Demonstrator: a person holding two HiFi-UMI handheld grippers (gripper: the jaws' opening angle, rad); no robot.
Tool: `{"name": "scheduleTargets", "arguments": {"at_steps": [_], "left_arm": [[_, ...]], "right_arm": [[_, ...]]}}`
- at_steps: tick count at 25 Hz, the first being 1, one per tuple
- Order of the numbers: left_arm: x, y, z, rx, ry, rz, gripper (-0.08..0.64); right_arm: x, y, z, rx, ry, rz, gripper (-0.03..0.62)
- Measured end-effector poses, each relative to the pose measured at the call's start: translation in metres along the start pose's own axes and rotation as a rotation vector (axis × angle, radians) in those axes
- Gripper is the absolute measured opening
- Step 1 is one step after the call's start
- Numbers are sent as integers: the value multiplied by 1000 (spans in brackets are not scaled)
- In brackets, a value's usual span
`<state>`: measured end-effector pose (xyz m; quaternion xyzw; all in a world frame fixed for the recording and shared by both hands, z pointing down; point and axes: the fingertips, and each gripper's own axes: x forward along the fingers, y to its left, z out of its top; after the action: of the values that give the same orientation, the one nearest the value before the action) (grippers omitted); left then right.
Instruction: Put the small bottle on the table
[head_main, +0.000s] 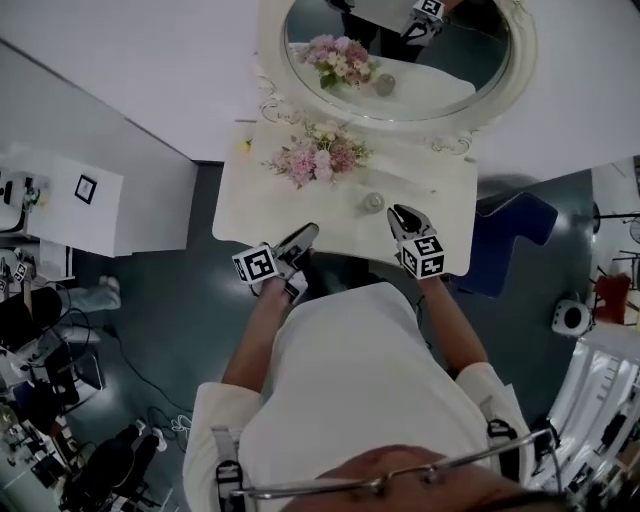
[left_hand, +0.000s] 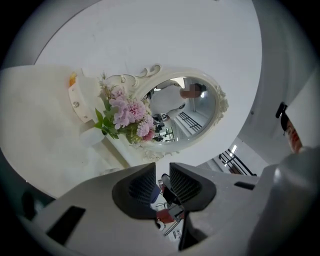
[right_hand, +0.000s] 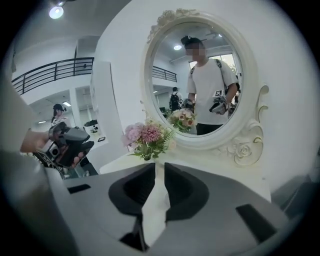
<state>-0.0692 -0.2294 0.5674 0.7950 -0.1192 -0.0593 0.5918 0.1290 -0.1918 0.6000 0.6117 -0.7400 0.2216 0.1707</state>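
Small bottle (head_main: 373, 202): one, on the dressing table (head_main: 440, 240), just beside the right gripper.
Grippers: two; left gripper (left_hand: 162, 171), right gripper (right_hand: 160, 169), jaws narrowly apart, grasping nothing.
Bouquet (head_main: 318, 155): one.
Mirror (head_main: 522, 60): one.

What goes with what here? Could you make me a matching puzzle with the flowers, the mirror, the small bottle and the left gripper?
1 flowers
2 mirror
3 small bottle
4 left gripper

A oval, white frame
B front-left edge of the table
C pink, with green leaves
D on the table, just ahead of the right gripper

Pairs: 1-C, 2-A, 3-D, 4-B
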Motion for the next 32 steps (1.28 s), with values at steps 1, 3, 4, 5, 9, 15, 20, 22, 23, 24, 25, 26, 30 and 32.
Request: {"name": "scheduleTargets", "arguments": {"at_steps": [1,3,4,5,9,15,20,22,23,24,25,26,30,32], "left_arm": [[-3,0,1,30,20,5,84],[-7,-1,1,78,57,11,68],[-8,-2,2,103,75,12,61],[-9,-3,2,128,92,13,51],[-12,-4,-2,217,159,10,3],[-7,-16,-15,315,247,-14,3],[3,-28,-19,426,238,4,3],[5,-34,-21,475,229,15,3],[6,-38,-22,494,219,18,3],[7,-42,-22,511,206,20,3],[8,-48,-22,528,191,22,3],[8,-54,-21,546,174,25,3],[13,-74,-20,668,125,53,3],[16,-81,-21,740,117,67,3]], "right_arm": [[-6,3,1,8,-6,-17,61],[-17,10,2,27,-20,-50,55],[-22,13,3,35,-26,-68,52],[-27,17,4,43,-33,-85,51],[-49,34,1,45,-51,-124,44],[-83,46,-4,-2,-61,-161,23],[-104,41,10,-14,-116,-176,8],[-110,37,14,-27,-129,-176,6],[-114,36,16,-29,-137,-175,6],[-118,34,18,-26,-147,-173,6],[-122,33,20,-19,-159,-169,6],[-127,31,23,-13,-170,-164,6],[-143,23,28,-27,-187,-140,6],[-146,17,27,-51,-178,-127,6]]}}
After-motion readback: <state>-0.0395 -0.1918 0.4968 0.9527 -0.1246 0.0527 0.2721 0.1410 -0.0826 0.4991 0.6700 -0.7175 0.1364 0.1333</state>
